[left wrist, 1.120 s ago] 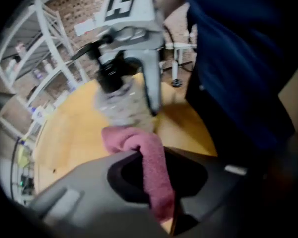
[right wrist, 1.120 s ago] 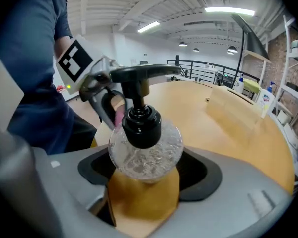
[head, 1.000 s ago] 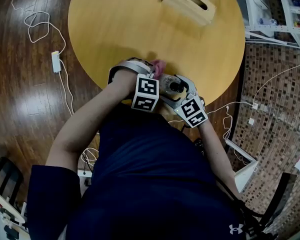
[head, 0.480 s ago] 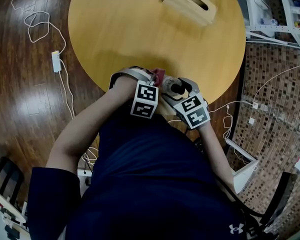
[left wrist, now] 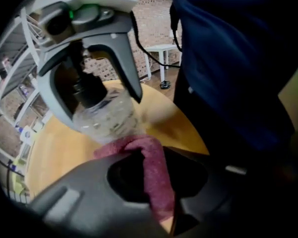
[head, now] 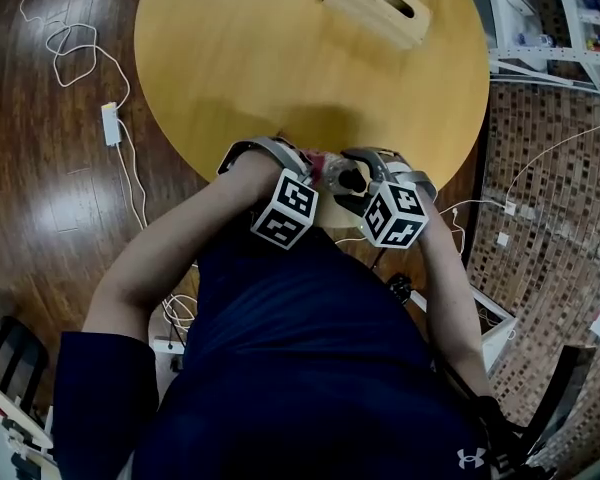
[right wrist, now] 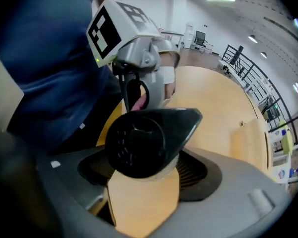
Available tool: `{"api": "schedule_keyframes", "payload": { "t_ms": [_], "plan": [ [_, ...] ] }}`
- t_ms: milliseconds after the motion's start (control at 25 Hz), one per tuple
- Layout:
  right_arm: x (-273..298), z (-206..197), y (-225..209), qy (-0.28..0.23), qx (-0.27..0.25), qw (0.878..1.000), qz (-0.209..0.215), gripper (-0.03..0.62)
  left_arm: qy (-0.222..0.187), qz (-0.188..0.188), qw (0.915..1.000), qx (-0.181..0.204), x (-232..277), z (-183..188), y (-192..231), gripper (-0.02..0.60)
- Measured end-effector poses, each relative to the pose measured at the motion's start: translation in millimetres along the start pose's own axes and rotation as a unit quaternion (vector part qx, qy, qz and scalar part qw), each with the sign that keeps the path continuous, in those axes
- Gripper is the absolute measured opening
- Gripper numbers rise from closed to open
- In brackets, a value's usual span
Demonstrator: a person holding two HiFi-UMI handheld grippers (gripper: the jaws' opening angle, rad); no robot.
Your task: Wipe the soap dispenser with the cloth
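Observation:
The soap dispenser, a clear bottle with a black pump head, stands at the near edge of the round yellow table. My right gripper reaches down over it. Its jaws have just been closing, and they now grip the bottle's shoulder on both sides. My left gripper is shut on a pink cloth, with the cloth's folded end against the bottle's lower side. In the head view only a sliver of the cloth shows. The bottle's base is hidden.
A wooden box lies at the table's far side. White cables and an adapter lie on the dark wood floor to the left. Shelving stands at the far right. My body is close behind both grippers.
Both wrists have rolled: the left marker cube tipped and slid slightly right, and the right cube swung up and round. The cloth has moved in closer to the bottle.

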State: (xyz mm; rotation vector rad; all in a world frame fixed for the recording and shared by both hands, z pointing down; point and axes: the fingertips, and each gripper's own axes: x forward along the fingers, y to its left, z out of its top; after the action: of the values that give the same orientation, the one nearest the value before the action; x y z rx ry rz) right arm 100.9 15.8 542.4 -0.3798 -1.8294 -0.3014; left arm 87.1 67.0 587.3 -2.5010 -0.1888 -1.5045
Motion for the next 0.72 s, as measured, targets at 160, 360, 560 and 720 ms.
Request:
{"api": "schedule_keyframes", "payload": {
  "t_ms": [160, 360, 560, 720],
  "plan": [
    [-1.1, -2.9, -7.7, -0.013, 0.058, 0.998, -0.03, 0.371, -0.035, -0.033, 0.9985, -0.027, 11.6, 15.9, -19.7, 0.064],
    [-12.0, -8.1, -16.1, -0.134, 0.359, 0.922, -0.062, 0.445, -0.054, 0.054, 0.9783, -0.193, 0.6, -9.5, 27.7, 0.064],
    [-7.0, -11.8, -15.5, -0.125, 0.447, 0.883, -0.071, 0.401, -0.023, 0.073, 0.9859, -0.149, -0.8, -18.2, 44.3, 0.064],
    [-2.9, -8.5, -10.6, -0.094, 0.4, 0.91, -0.048, 0.362, -0.014, 0.029, 0.997, -0.07, 4.4, -7.9, 20.5, 0.064]
  ]
}}
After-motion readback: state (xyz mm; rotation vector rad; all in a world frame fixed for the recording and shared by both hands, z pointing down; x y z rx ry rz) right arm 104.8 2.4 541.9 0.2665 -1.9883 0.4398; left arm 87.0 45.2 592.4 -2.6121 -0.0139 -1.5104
